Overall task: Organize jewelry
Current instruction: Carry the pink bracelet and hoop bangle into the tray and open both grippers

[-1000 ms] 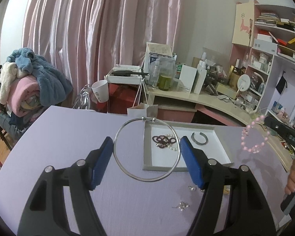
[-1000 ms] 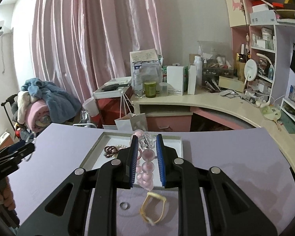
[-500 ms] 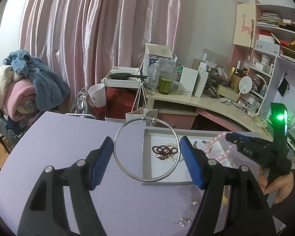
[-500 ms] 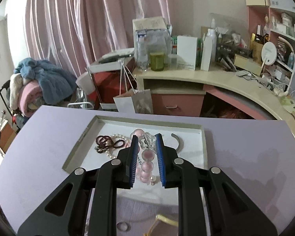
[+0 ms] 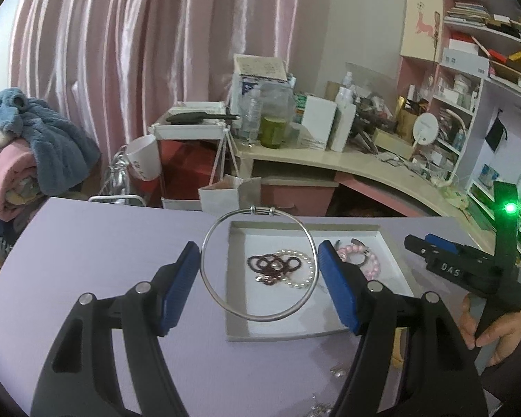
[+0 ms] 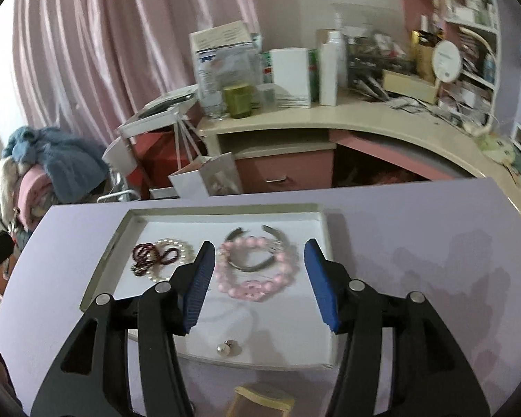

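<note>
On the lilac table [image 5: 87, 243] the left gripper [image 5: 257, 271] hangs with its blue fingers [image 5: 179, 278] set wide, and a thin silver bangle [image 5: 258, 264] spans the gap between them; its right side meets the right pad, while contact on the left is hard to judge, so a true grip cannot be told. Behind the bangle lies the shallow white tray [image 5: 375, 231], holding at its left a dark red bead string [image 6: 153, 255] tangled over a pearl bracelet [image 6: 177, 243]. Further right in the tray, between the spread fingers of the right gripper [image 6: 258, 274] — jaws apart, holding nothing — rests the pink bead bracelet [image 6: 257, 274], lying over a grey open cuff [image 6: 257, 243]. A small pearl earring [image 6: 225, 347] sits near the tray's front edge, and a yellowish band [image 6: 264, 399] lies on the table just below it.
</note>
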The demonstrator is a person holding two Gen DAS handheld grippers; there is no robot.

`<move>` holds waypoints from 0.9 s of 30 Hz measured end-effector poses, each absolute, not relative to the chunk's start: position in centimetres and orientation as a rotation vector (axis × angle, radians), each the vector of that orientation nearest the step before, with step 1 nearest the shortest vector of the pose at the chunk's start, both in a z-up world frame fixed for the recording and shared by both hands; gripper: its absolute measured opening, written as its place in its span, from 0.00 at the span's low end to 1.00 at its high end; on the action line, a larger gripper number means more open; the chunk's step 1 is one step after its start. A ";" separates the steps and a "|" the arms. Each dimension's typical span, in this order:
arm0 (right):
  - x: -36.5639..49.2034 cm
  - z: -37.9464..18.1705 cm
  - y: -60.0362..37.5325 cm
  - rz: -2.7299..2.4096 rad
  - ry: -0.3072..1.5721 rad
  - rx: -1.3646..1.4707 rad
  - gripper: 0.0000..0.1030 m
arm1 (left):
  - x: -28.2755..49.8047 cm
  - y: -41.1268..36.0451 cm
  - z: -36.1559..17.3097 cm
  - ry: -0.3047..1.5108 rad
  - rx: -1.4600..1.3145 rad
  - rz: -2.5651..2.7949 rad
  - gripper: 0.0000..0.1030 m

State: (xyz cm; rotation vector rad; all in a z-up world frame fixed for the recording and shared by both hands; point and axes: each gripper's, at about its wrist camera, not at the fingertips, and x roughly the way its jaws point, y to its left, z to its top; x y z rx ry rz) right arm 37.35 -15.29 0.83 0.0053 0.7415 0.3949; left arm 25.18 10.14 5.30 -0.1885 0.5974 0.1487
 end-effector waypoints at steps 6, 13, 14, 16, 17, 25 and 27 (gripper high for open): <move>37.4 0.2 -16.7 0.364 0.762 0.029 0.54 | 27.3 8.8 3.9 0.635 -0.192 0.091 0.68; 37.1 -1.1 -17.1 0.355 0.795 0.027 0.54 | 30.6 7.6 0.4 0.715 -0.188 0.058 0.68; 37.0 -1.2 -17.3 0.354 0.799 0.025 0.54 | 31.2 7.6 -0.1 0.728 -0.188 0.057 0.68; 37.0 -1.5 -17.4 0.350 0.806 0.027 0.54 | 32.0 7.5 -1.0 0.748 -0.185 0.061 0.68; 36.9 -1.6 -17.5 0.349 0.809 0.028 0.54 | 32.5 7.5 -1.4 0.755 -0.182 0.063 0.68; 36.6 -2.0 -18.2 0.331 0.820 0.048 0.54 | 34.9 7.8 -2.0 0.773 -0.167 0.067 0.73; 36.3 -2.1 -18.4 0.330 0.822 0.051 0.54 | 34.6 8.1 -1.7 0.759 -0.173 0.073 0.74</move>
